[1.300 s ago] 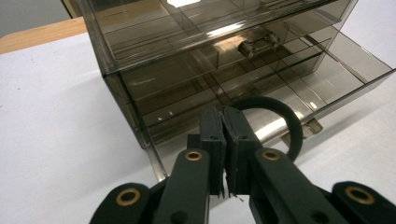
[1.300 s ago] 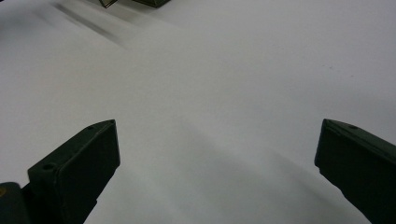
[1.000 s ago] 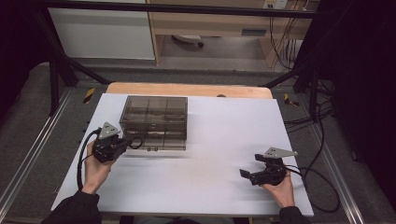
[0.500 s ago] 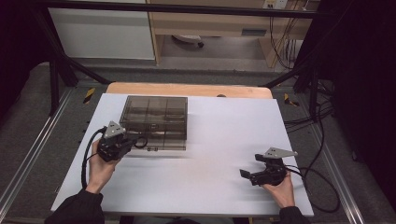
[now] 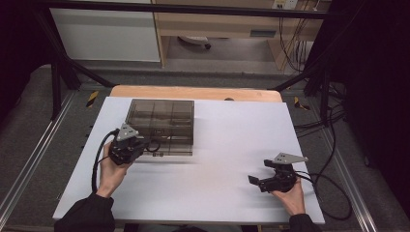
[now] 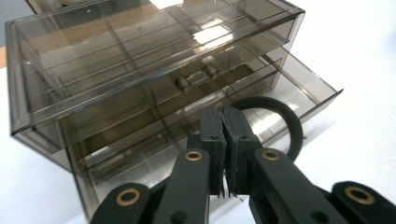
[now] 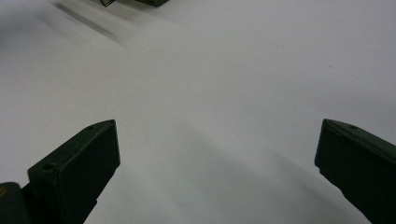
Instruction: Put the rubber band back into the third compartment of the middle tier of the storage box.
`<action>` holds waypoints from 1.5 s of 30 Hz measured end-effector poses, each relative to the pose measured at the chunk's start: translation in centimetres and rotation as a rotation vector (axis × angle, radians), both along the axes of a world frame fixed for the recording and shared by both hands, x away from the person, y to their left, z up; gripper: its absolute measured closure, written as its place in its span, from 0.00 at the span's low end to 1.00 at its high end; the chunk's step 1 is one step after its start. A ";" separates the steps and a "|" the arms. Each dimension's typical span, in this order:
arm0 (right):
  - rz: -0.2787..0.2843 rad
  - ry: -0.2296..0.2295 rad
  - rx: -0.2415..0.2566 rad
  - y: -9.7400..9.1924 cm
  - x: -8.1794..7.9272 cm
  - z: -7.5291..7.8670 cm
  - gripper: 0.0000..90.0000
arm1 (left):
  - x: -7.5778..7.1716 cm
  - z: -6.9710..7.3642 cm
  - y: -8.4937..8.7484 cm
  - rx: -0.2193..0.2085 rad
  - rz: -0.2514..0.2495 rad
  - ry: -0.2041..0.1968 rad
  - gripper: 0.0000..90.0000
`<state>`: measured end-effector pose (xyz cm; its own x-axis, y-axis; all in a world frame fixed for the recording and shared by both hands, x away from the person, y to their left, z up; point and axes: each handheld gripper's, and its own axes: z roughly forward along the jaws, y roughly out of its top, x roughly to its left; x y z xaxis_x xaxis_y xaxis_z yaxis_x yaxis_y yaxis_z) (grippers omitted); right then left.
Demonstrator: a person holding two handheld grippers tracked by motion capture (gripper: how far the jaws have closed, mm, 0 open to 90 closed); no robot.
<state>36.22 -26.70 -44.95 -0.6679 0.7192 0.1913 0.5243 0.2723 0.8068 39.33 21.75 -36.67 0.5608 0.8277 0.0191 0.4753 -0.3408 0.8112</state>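
Basically left gripper [image 6: 224, 154] is pinching a black hair tie [image 6: 275, 122], jaws together on it, hanging it over the smoky organizer's [image 5: 161, 119] pulled-out bottom drawer [image 6: 299, 95], likely for dropping in; right gripper [image 5: 263, 180] is idling on the white table [image 5: 222, 145], jaws apart.

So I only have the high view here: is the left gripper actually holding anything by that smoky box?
Observer: Yes. The left gripper has its jaws shut on a black hair tie.
Operator: Is any drawer of the box open?
Observer: The lower drawer of the drawer box is pulled out, and the tie's loop hangs over it.
Operator: And the right one?
Observer: The right gripper has its jaws wide apart over bare white table, holding nothing.
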 end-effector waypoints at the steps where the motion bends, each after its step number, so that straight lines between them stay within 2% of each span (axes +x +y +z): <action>1: 0.000 0.000 0.000 0.0 0.0 0.0 0.01 | 0.0 0.0 -0.2 0.004 -0.003 0.000 0.97; 18: 0.000 -0.003 0.001 0.0 0.0 0.0 0.01 | 0.9 -0.1 -2.6 0.014 -0.030 0.014 0.97; 45: 0.001 -0.004 -0.001 0.0 0.0 0.0 0.01 | 3.0 -1.5 -6.2 0.043 -0.025 0.042 0.96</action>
<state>36.23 -26.74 -44.93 -0.6691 0.7189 0.1883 0.5213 0.2734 0.8084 42.34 15.59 -38.19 0.5825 0.8123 0.0304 0.4992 -0.3870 0.7752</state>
